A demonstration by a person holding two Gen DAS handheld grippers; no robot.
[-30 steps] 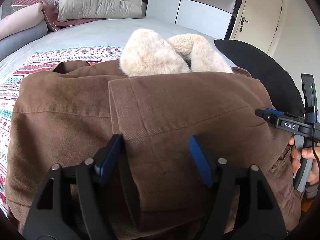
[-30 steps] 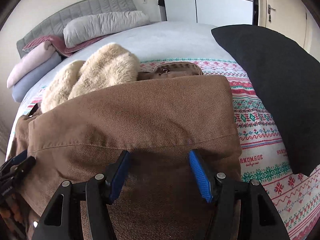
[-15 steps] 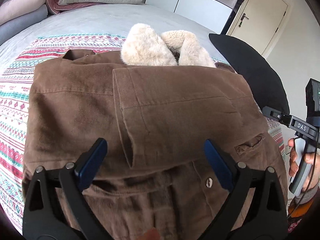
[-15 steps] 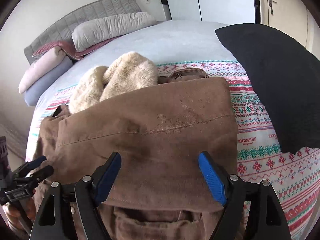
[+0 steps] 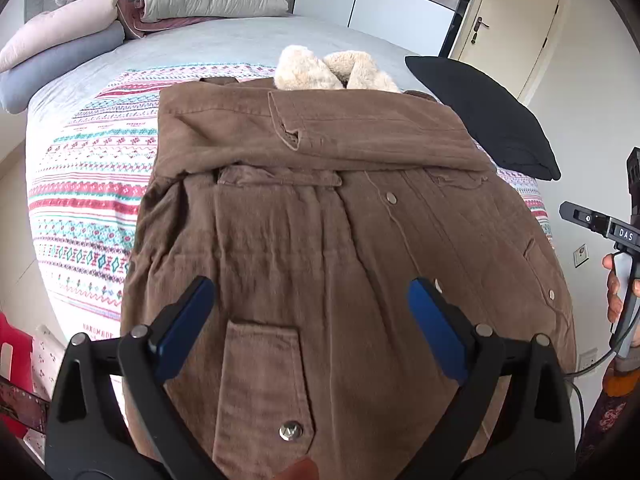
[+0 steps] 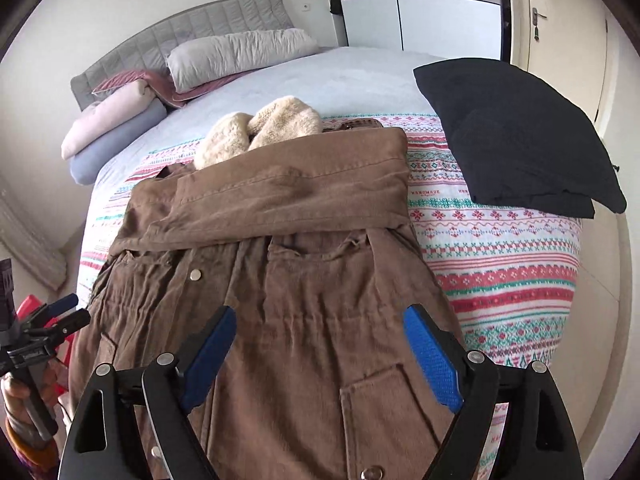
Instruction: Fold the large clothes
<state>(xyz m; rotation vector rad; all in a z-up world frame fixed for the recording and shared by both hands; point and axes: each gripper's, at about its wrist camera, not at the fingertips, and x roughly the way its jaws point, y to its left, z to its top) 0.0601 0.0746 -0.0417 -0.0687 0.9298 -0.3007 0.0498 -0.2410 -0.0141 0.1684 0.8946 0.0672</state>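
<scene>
A large brown coat (image 5: 320,220) with a cream fur hood (image 5: 332,70) lies on the bed, its sleeves folded across the chest as a band (image 6: 296,196). The coat (image 6: 304,300) reaches toward the bed's near edge. My left gripper (image 5: 310,320) is open and empty, above the coat's lower half near a flap pocket (image 5: 264,364). My right gripper (image 6: 320,352) is open and empty above the coat's lower right part. The right gripper shows at the right edge of the left wrist view (image 5: 600,220); the left gripper shows at the left edge of the right wrist view (image 6: 52,320).
A patterned blanket (image 6: 500,264) covers the bed under the coat. A black cushion (image 6: 516,140) lies on the bed's right side. Pillows (image 6: 236,56) and rolled bedding (image 6: 116,128) sit by the headboard. A door and wardrobe stand behind.
Both grippers opened, let go of the folded sleeve band and pulled back toward the coat's hem. The sleeves now lie flat across the chest and the lower coat has come into view.
</scene>
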